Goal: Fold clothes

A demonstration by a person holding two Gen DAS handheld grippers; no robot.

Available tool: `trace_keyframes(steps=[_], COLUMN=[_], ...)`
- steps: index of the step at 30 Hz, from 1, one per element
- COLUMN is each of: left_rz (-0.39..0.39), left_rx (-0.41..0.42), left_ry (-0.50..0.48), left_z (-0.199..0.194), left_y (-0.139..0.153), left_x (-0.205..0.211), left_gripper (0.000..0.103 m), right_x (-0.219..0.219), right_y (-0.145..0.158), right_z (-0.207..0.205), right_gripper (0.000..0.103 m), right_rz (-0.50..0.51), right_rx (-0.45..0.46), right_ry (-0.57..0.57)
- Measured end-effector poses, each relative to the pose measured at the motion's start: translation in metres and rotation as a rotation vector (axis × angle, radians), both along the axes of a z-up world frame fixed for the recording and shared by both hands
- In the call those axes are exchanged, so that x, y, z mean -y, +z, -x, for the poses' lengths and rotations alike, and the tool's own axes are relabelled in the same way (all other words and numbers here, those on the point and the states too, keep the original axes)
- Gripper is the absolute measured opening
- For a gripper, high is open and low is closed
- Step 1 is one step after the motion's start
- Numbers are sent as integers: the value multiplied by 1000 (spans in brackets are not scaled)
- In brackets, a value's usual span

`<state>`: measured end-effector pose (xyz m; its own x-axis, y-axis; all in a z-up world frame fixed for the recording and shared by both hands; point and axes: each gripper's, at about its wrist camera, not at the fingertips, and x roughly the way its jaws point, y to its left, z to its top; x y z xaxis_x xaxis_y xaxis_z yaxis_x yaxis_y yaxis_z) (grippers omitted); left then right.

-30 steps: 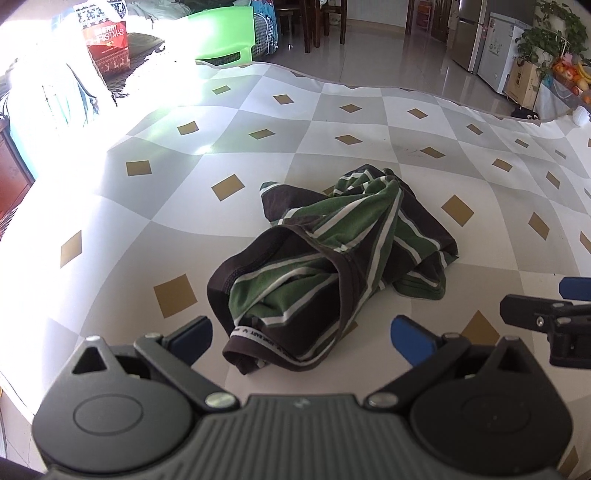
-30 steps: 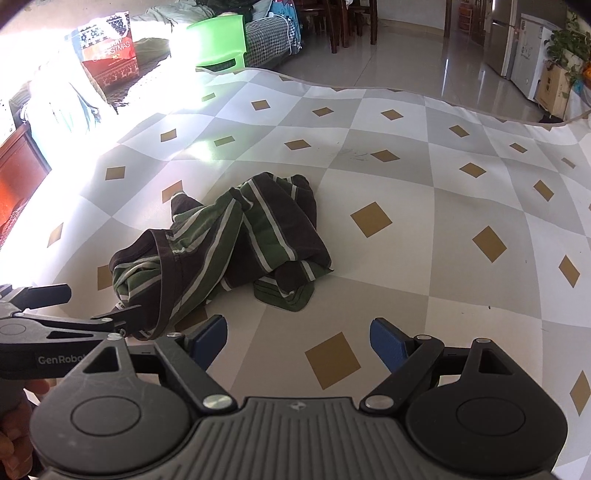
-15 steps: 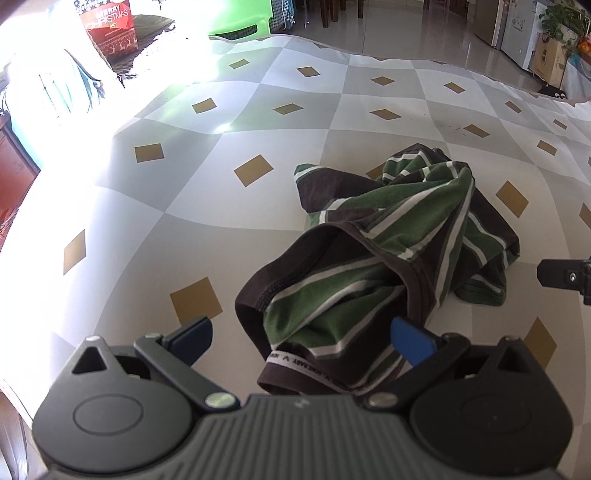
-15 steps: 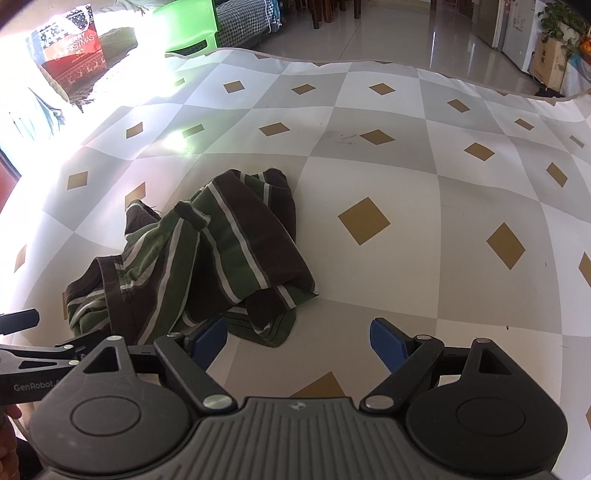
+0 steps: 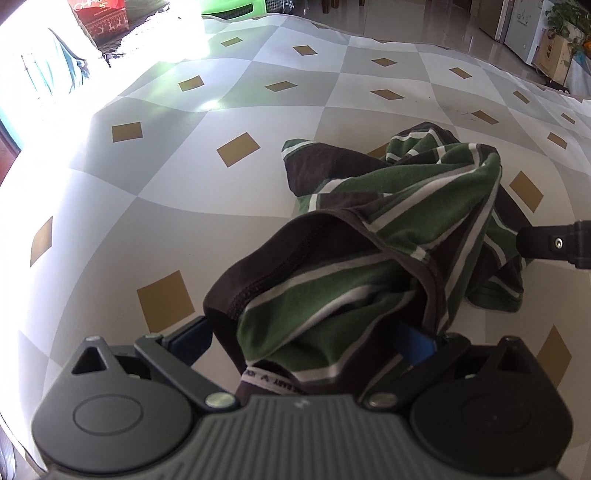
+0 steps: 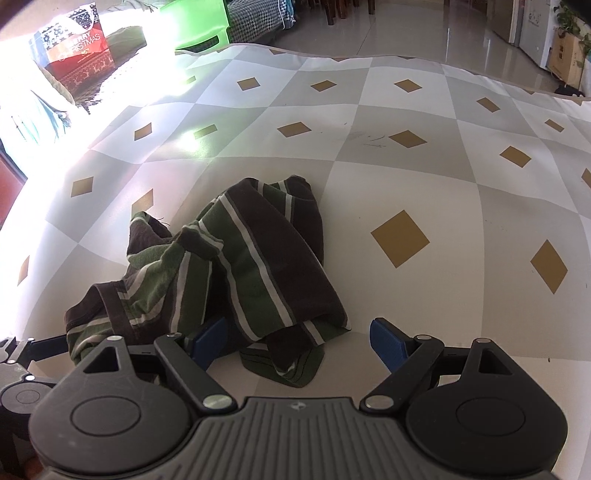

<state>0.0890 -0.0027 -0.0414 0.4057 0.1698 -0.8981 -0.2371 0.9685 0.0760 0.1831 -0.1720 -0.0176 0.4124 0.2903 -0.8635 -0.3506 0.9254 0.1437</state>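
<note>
A crumpled garment (image 5: 369,258) with green, brown and white stripes lies on a checked cloth (image 5: 184,192). Its brown waistband end with a white label sits between the wide-apart blue pads of my left gripper (image 5: 306,339); the pads do not press on it. In the right wrist view the same garment (image 6: 236,273) lies bunched, and its lower corner reaches in between the spread fingers of my right gripper (image 6: 299,339), which stands open. Each gripper's black finger shows at the edge of the other's view.
The checked cloth (image 6: 406,177) with gold diamonds spreads far to the right and back. Beyond its far edge stand a red Christmas bag (image 6: 74,48), a green plastic stool (image 6: 195,26) and a tiled floor with furniture. Strong glare washes out the left side.
Both grippers have come down and closer to the garment. Its waistband now lies between the left pads and its lower corner between the right fingers. Both sets of jaws stayed equally wide.
</note>
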Motion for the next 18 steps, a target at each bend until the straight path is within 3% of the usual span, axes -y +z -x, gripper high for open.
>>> trace_keyframes(steps=[18], left_rz=[46], left_rx=[-19], left_ry=[-78], left_z=[-8], left_y=[-22], left_x=[9], left_gripper=[103], right_x=[-1], right_y=[-22], right_z=[-21], right_gripper=[85], right_rz=[-57], right_rx=[-43], right_ry=[-110])
